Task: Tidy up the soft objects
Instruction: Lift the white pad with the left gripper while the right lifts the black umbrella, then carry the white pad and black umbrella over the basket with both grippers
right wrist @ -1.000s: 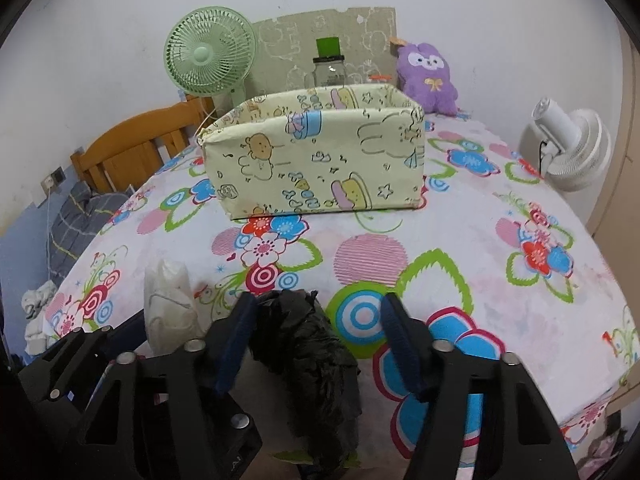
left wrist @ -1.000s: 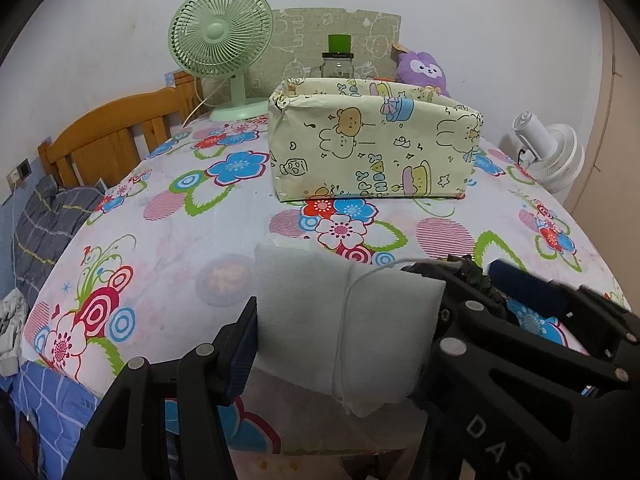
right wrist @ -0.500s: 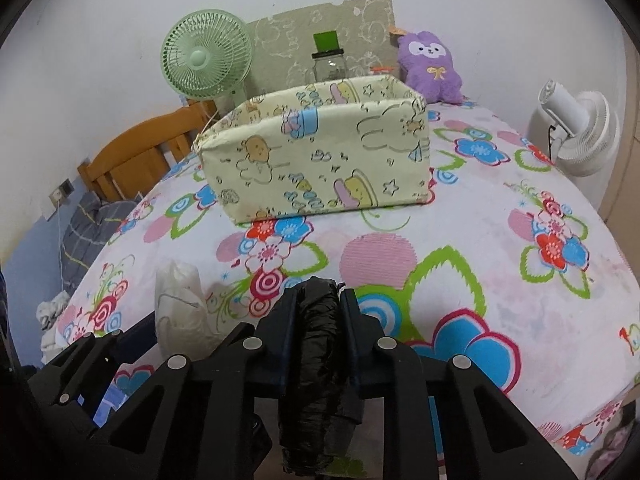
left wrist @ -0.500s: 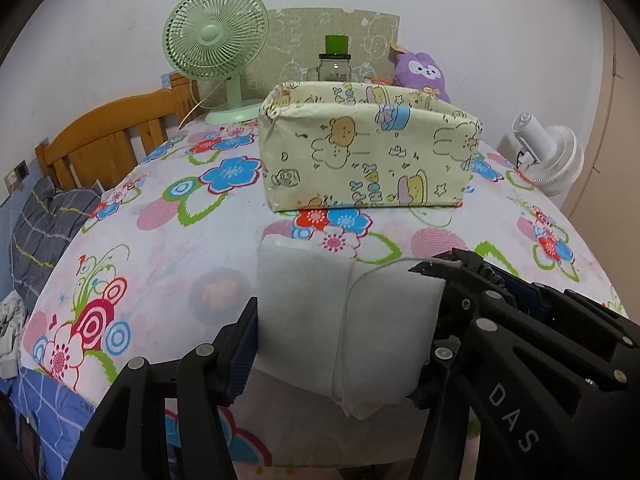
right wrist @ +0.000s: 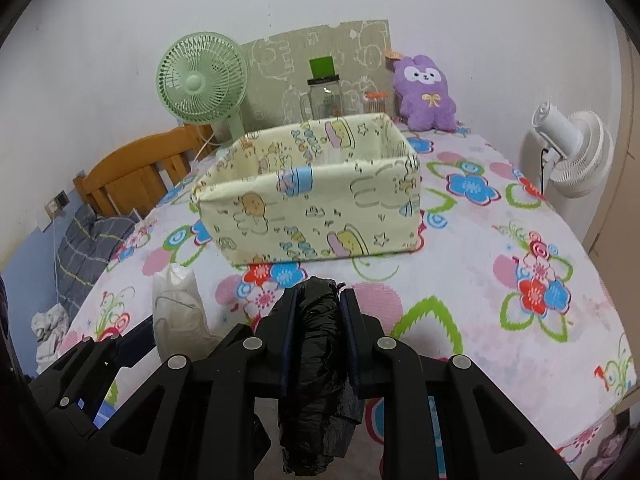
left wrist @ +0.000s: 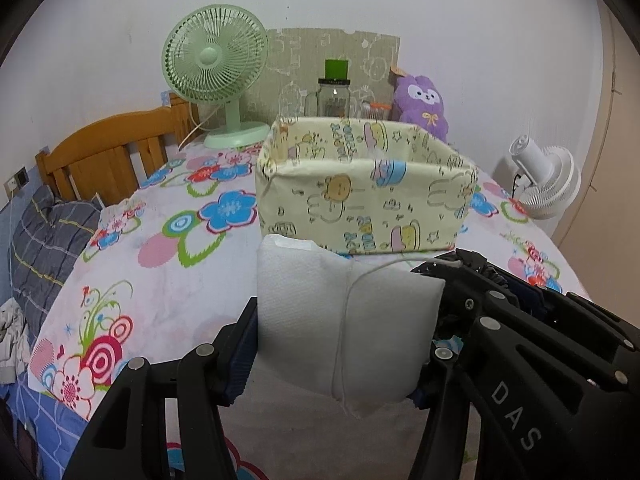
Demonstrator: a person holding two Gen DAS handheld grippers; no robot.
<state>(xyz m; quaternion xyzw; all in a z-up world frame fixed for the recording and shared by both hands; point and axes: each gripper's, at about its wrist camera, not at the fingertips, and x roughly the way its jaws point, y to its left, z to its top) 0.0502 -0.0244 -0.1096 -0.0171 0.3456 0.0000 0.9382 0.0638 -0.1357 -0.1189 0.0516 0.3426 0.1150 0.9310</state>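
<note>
My left gripper (left wrist: 344, 320) is shut on a white tissue pack (left wrist: 344, 320) and holds it above the floral tablecloth, just in front of the yellow cartoon fabric box (left wrist: 364, 204). The pack also shows in the right wrist view (right wrist: 178, 312), with the left gripper (right wrist: 100, 384) below it. My right gripper (right wrist: 318, 304) is shut on a crumpled black plastic bag (right wrist: 316, 380), lifted above the table in front of the box (right wrist: 316, 208). The box looks open-topped and empty where I can see inside.
A green desk fan (left wrist: 216, 68), a glass jar (left wrist: 334, 96) and a purple plush (right wrist: 426, 94) stand behind the box by the wall. A white fan (right wrist: 572, 152) stands off the table's right edge. A wooden chair (left wrist: 108, 152) is at the left.
The right gripper closed on the black bag and lifted it. Both grippers rose with their loads, so the box's inside now shows.
</note>
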